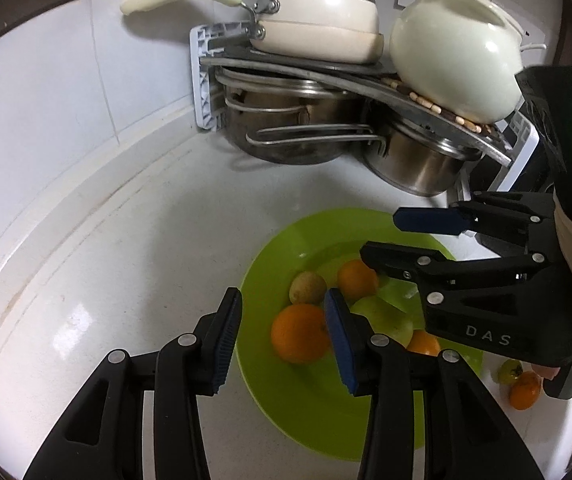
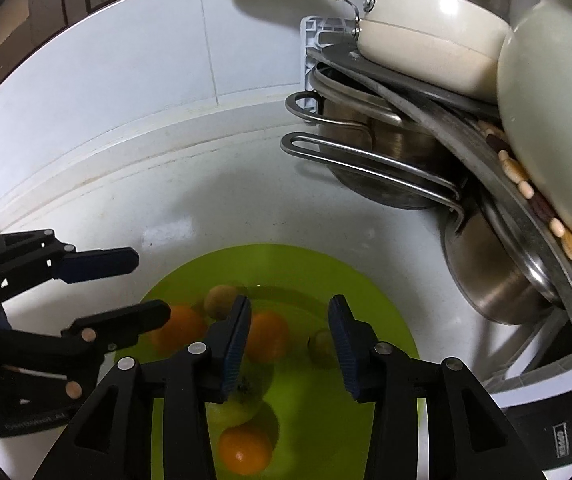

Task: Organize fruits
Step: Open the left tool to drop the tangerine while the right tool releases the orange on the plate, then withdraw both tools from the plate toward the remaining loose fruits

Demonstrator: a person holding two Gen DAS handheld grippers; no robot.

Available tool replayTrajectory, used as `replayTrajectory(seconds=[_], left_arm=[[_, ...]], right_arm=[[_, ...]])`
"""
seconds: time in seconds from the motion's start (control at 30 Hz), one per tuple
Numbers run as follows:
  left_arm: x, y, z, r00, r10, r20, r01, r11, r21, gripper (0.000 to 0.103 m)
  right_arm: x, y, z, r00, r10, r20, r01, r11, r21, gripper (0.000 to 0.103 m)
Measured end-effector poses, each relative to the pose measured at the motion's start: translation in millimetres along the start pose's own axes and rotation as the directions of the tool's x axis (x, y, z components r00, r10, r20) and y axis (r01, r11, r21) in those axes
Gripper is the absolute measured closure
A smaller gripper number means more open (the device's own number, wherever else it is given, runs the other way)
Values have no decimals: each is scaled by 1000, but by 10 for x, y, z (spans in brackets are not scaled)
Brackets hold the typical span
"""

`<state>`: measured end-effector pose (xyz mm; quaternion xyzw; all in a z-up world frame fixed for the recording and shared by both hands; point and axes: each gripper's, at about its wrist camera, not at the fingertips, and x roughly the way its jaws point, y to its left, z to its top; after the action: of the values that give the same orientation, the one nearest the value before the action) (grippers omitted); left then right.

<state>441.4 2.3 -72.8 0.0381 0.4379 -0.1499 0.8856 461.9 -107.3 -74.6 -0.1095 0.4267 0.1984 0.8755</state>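
A lime-green bowl (image 1: 270, 276) sits on the white counter and holds several fruits: oranges (image 1: 299, 333), a brownish kiwi-like fruit (image 1: 307, 288) and a green apple (image 1: 386, 316). The bowl (image 2: 382, 320) also shows in the right wrist view with oranges (image 2: 268, 334), a kiwi (image 2: 219, 300) and a small brown fruit (image 2: 321, 343). My left gripper (image 1: 284, 340) is open and empty over the bowl's left side. My right gripper (image 2: 290, 344) is open and empty above the bowl's middle. Each gripper shows in the other's view: the right gripper (image 1: 390, 236) and the left gripper (image 2: 146, 284).
Two loose fruits, an orange (image 1: 525, 390) and a greenish persimmon-like one (image 1: 509, 371), lie on the counter right of the bowl. A dish rack (image 1: 206, 80) at the back holds steel pots (image 1: 418, 164), a cream pan (image 1: 318, 20) and a white teapot (image 1: 458, 56). A tiled wall (image 1: 46, 88) stands left.
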Motion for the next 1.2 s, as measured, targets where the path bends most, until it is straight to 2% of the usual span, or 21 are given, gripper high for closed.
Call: replayTrajectory(seconds=[0.47, 0.83, 1.0, 1.2], left_arm=[[-554, -140, -16, 992, 43, 121, -46, 999, 21, 54], [-1132, -376, -128, 976, 23, 215, -31, 999, 30, 44], [-1424, -513, -222, 965, 18, 263, -32, 998, 50, 37], [-1627, -648, -343, 957, 0, 290, -16, 998, 56, 35]], right_arm=[[-612, 88, -170, 995, -26, 97, 26, 1000, -1, 62], [-1262, 152, -374, 977, -57, 204, 54, 998, 23, 61], [-1559, 179, -511, 965, -80, 249, 70, 996, 47, 53], [-1903, 217, -732, 943, -131, 306, 110, 990, 85, 46]])
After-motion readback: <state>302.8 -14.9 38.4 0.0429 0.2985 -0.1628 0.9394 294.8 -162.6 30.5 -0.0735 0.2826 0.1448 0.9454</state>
